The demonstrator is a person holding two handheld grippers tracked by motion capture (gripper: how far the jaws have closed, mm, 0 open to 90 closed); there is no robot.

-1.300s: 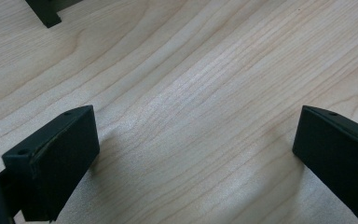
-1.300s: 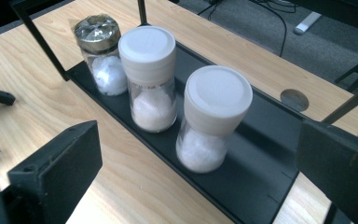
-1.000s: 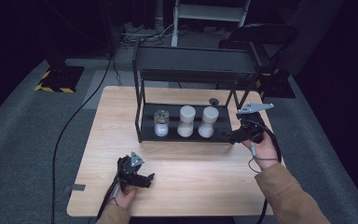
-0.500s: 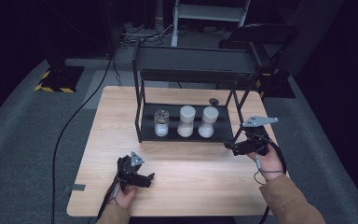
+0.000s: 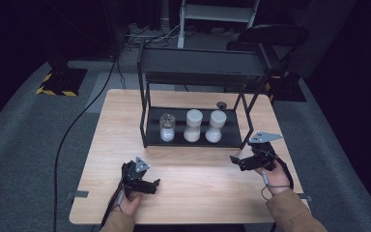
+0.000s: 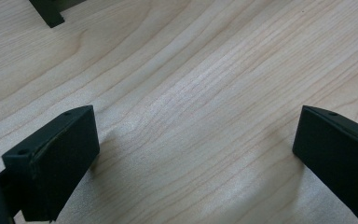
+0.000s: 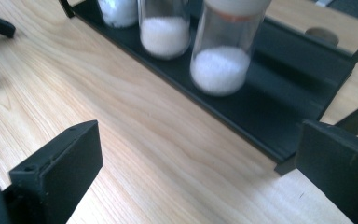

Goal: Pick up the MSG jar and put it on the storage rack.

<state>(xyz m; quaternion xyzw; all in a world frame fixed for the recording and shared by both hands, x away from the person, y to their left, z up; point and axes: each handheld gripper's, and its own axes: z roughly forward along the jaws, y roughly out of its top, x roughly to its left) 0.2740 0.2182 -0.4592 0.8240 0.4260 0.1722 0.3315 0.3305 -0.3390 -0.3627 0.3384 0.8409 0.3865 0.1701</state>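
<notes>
Jars stood in a row on the lower tray of the black rack: three of them, and the right jar was nearest to my right gripper. That gripper hovered just in front of the tray edge, its jaws spread wide and holding nothing. My left gripper rested low on the wooden table, well apart from the rack, also released and empty. To do the reach well, I judged I should keep the jaws level, enter straight under the upper shelf, center them around the narrow waist of the jar, and close slowly without pushing the middle jar.
</notes>
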